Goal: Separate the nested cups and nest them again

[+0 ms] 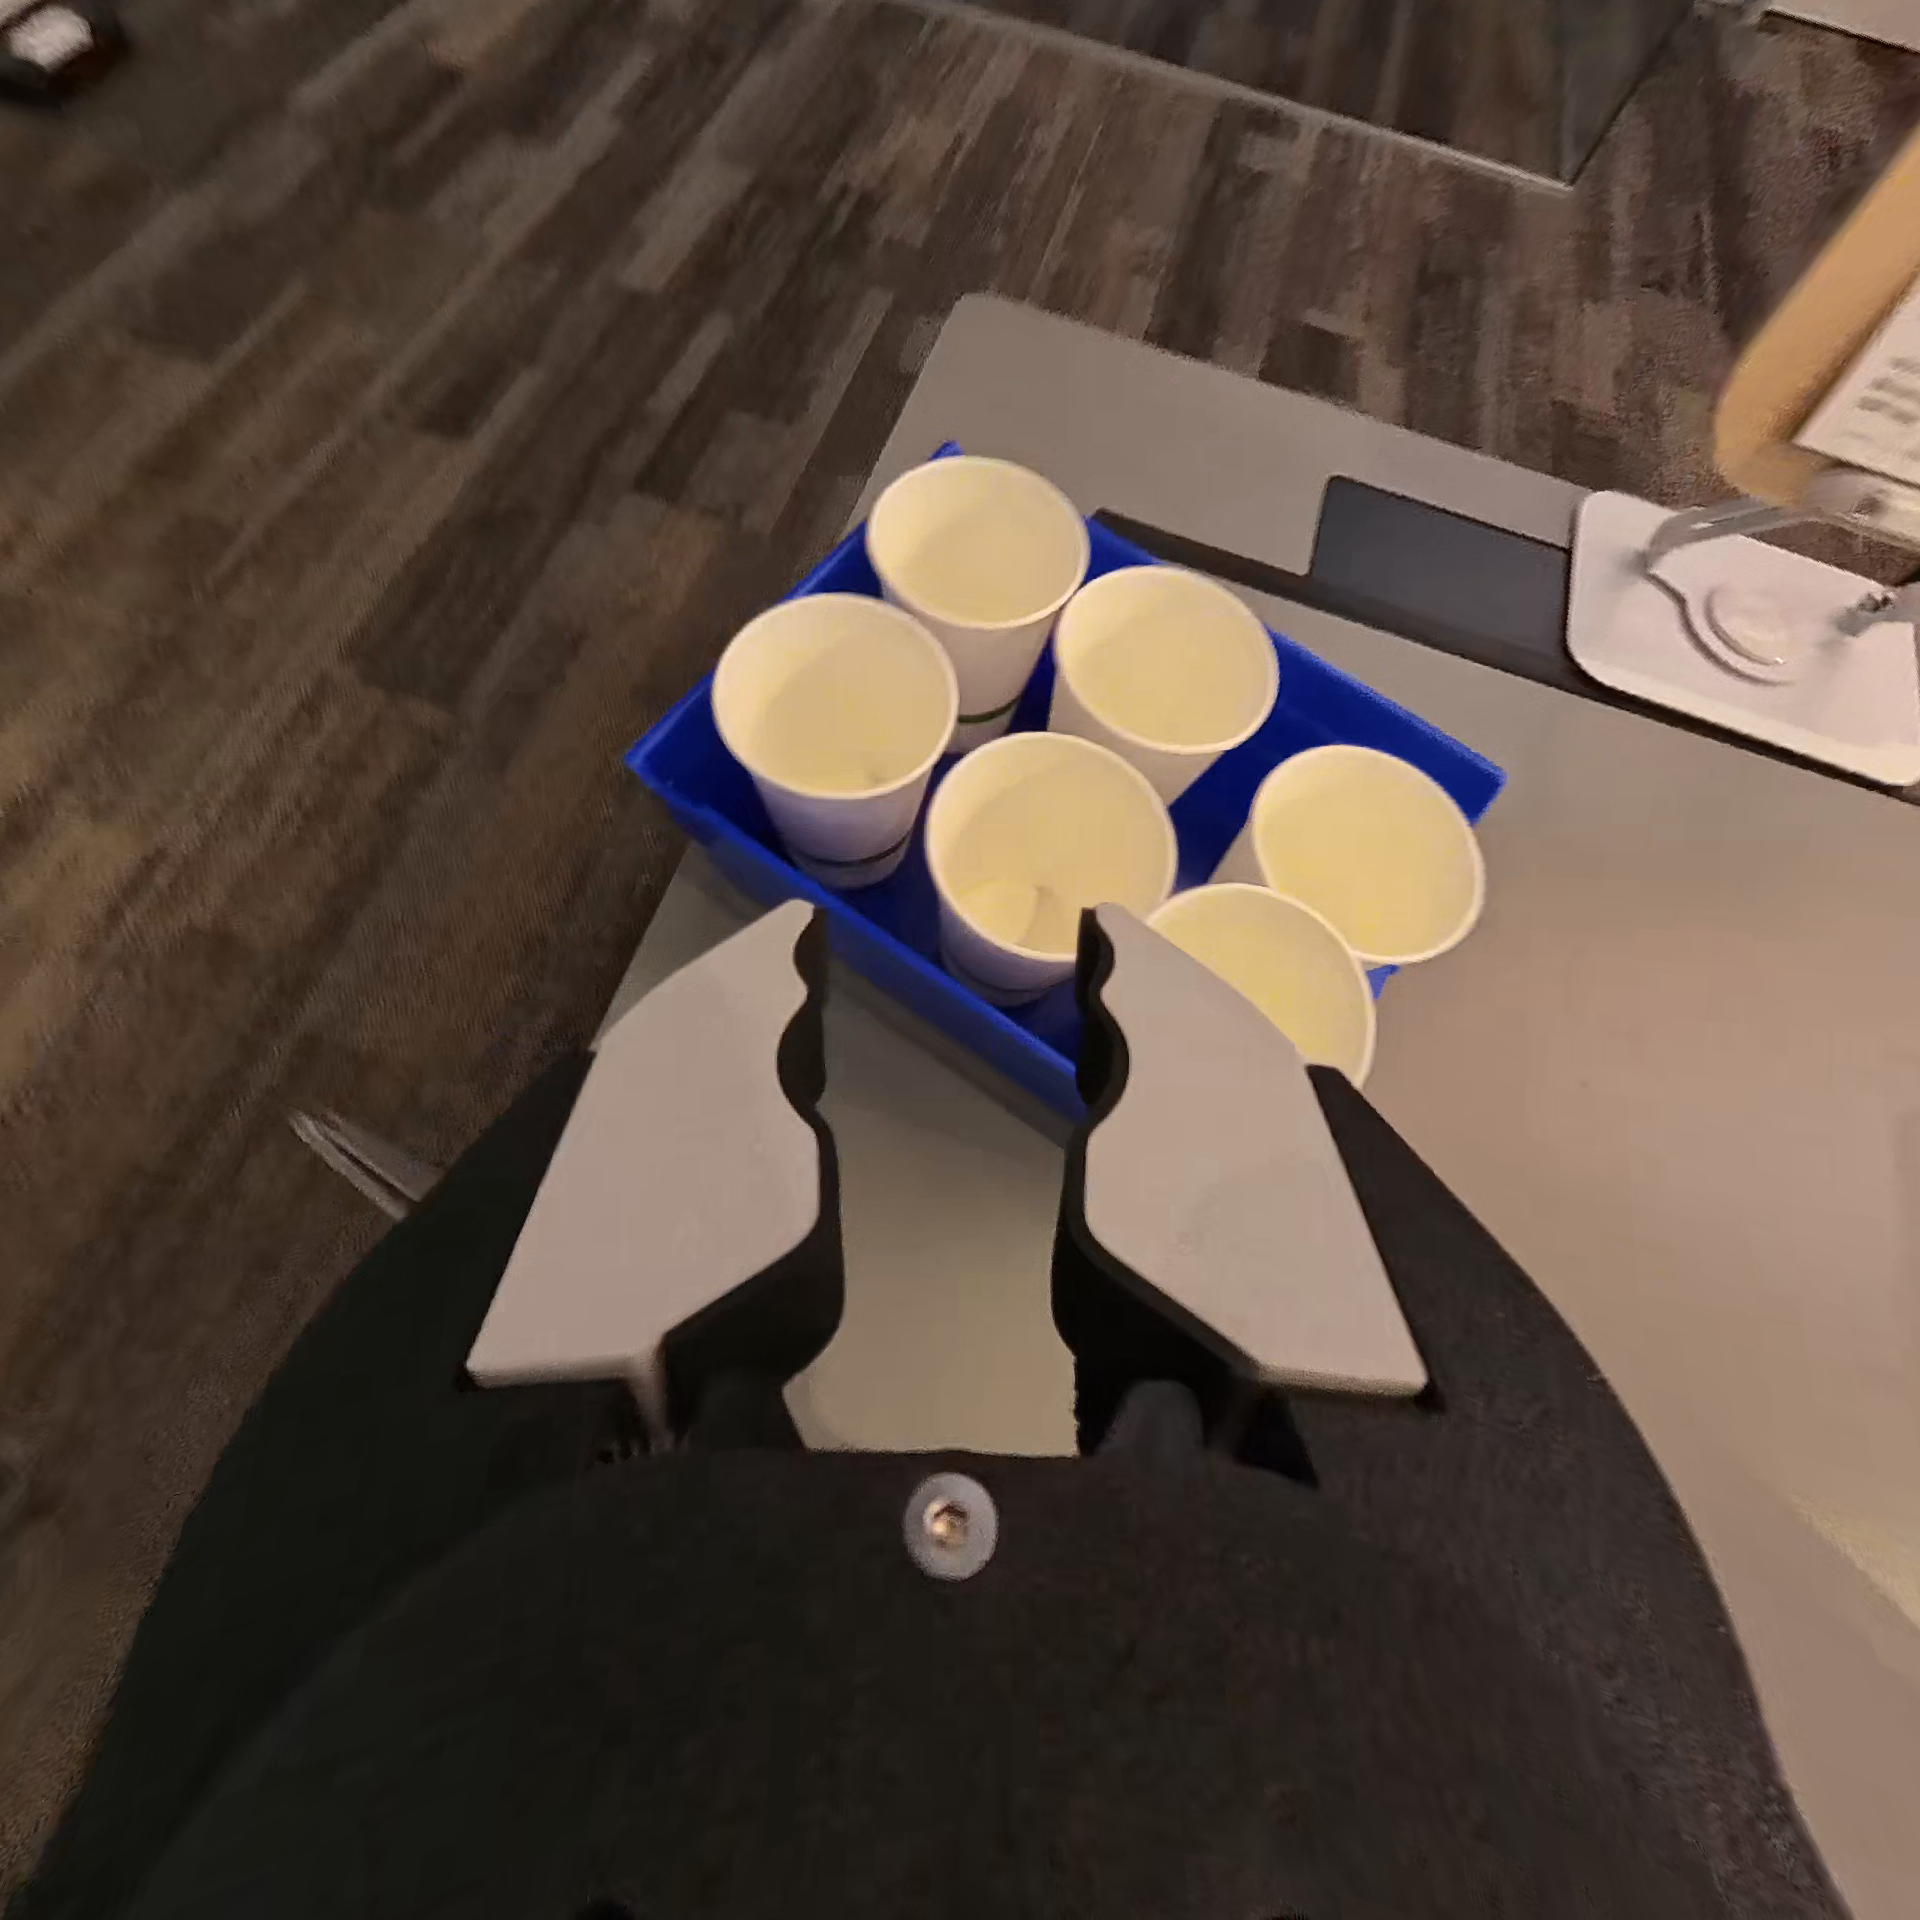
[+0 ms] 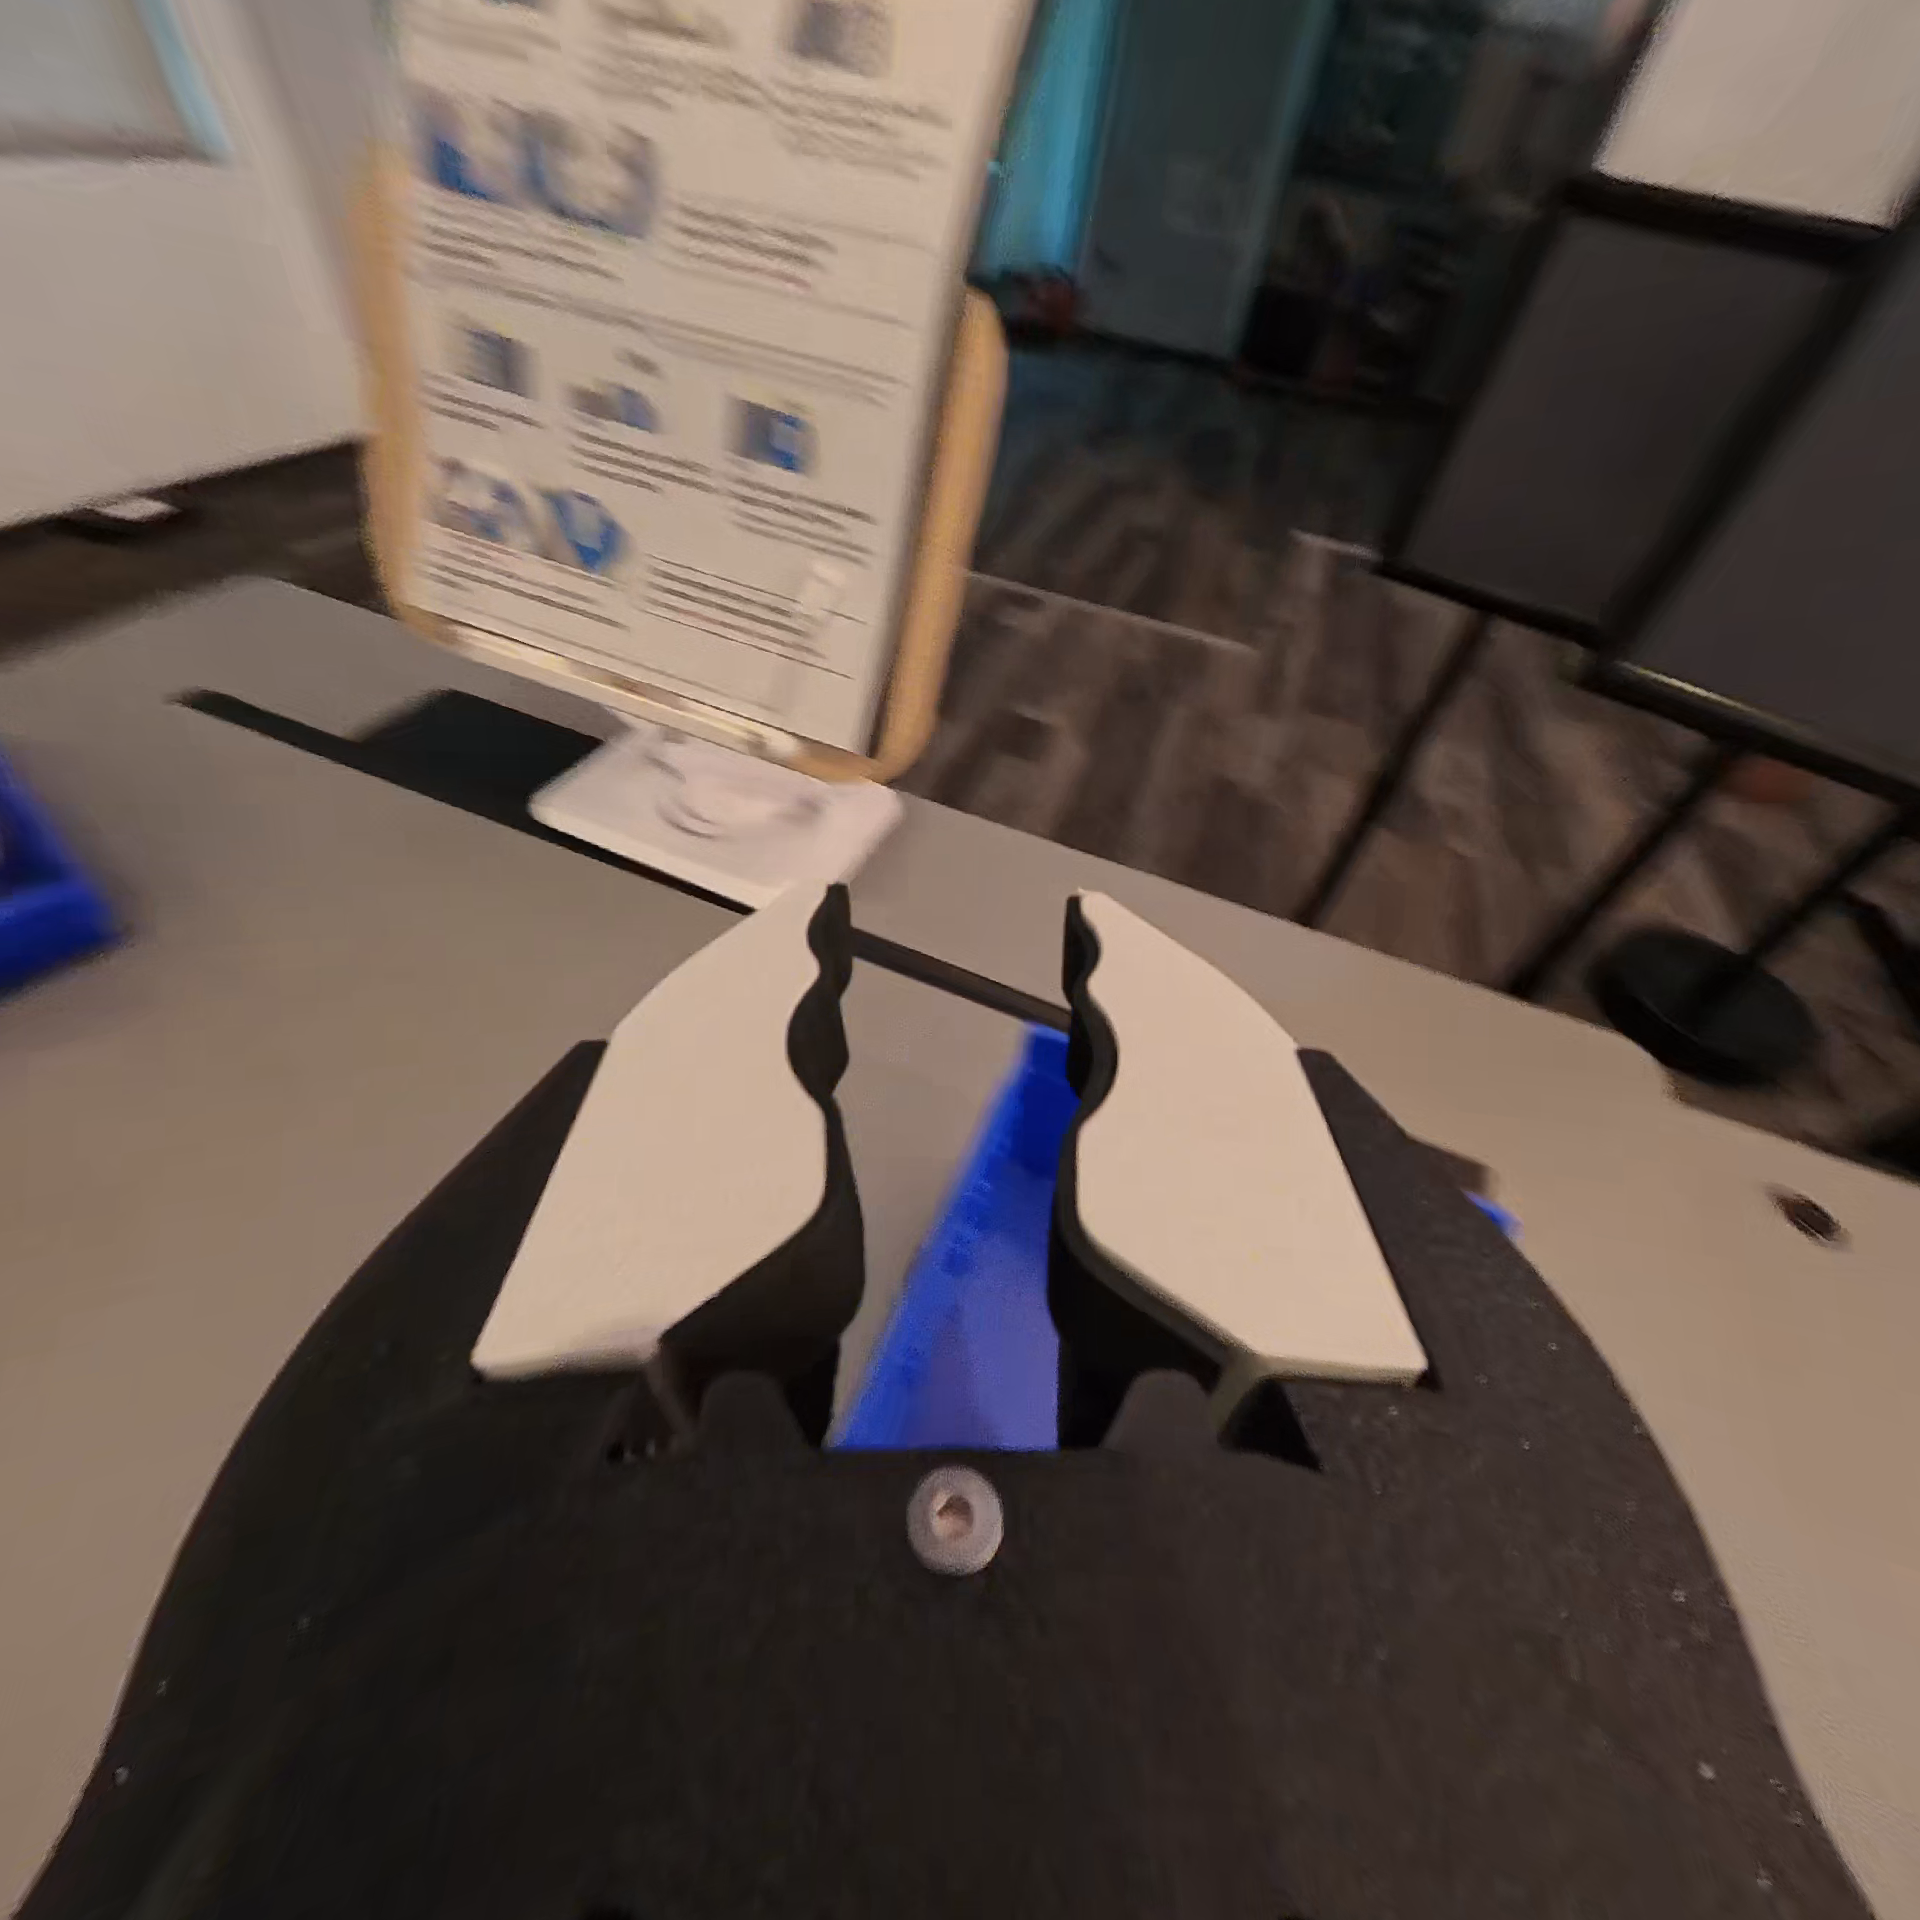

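Both of your claws are hanging released over the table, gripping nothing.

Your left claw (image 1: 945, 920) is hovering just short of the blue tray (image 1: 707, 774), where six paper cups (image 1: 1049, 842) are standing apart and upright near the grey table's (image 1: 1662, 1039) corner. Your right claw (image 2: 956, 904) is gaping above a second blue tray (image 2: 966, 1299), facing a framed instruction sheet (image 2: 665, 343) on its white stand.

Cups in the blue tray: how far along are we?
Done: six cups stand apart, none visibly nested, in the blue tray. In hand: nothing; left gripper and right gripper are open and empty. Left: nesting them again.
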Demonstrator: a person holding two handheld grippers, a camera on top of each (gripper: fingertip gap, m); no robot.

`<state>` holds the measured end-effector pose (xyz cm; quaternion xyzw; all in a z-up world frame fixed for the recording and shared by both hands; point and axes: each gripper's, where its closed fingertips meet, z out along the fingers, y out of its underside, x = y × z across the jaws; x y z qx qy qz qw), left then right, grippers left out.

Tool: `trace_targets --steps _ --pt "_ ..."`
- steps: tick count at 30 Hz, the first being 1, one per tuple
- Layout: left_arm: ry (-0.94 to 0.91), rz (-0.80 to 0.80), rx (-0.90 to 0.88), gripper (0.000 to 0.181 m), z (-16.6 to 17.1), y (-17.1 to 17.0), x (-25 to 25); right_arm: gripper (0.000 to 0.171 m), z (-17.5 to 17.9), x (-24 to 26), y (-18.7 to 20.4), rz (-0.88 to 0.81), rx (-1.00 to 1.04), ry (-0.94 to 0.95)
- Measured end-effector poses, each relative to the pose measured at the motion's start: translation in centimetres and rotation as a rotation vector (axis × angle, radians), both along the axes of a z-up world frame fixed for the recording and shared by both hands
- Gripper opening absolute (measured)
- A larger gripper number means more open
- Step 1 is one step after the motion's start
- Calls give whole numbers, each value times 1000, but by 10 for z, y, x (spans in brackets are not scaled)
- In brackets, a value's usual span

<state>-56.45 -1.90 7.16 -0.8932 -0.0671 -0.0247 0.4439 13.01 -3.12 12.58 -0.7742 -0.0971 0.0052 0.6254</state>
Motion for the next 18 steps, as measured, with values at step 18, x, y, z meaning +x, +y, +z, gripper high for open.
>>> trace_targets --steps 18 --pt "-79 -59 -209 46 -85 31 5 52 -47 -90 41 177 -98 -247"
